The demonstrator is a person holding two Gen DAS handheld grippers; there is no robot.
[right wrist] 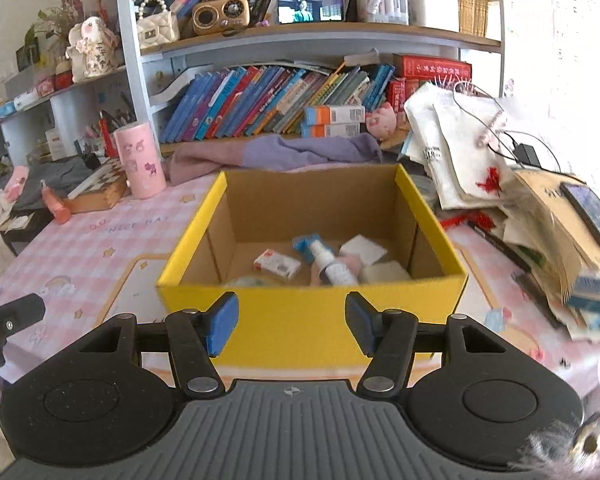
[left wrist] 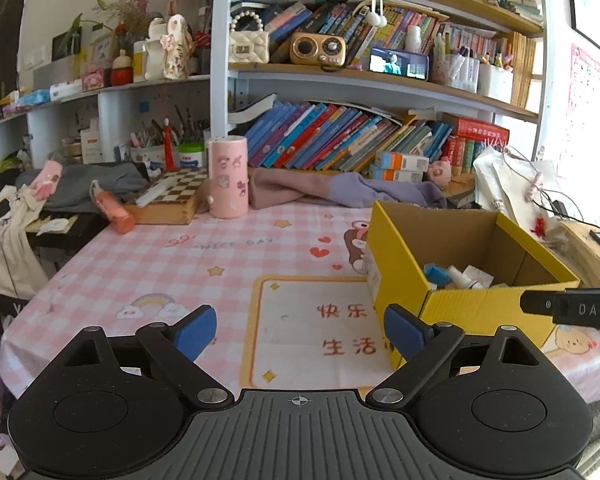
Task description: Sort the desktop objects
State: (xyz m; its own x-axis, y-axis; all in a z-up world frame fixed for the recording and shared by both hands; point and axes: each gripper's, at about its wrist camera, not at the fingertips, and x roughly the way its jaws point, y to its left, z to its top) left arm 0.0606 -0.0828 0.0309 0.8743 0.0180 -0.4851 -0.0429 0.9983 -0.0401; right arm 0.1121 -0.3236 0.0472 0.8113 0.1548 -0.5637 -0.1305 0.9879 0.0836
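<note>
While we hold both tools above the pink checked tablecloth [left wrist: 148, 272], the left gripper [left wrist: 300, 334] has its 2 blue pads spread wide with only cloth between them, just left of the yellow cardboard box [left wrist: 403, 264]. We keep the right gripper [right wrist: 292, 328] in front of the same box [right wrist: 311, 320], its pads parted and nothing between them. Inside the box we see a small spray bottle [right wrist: 331, 266] lying beside a blue item [right wrist: 305, 242], a little white and red carton [right wrist: 276, 265] and some white packets [right wrist: 363, 249]. Behind the box a purple cloth [right wrist: 284, 152] lies along the shelf of leaning books [right wrist: 268, 100]. Further left, a pink cylinder [left wrist: 228, 176] stands upright by a chessboard box [left wrist: 168, 200], and an orange tube [left wrist: 112, 208] lies tilted nearby.
</note>
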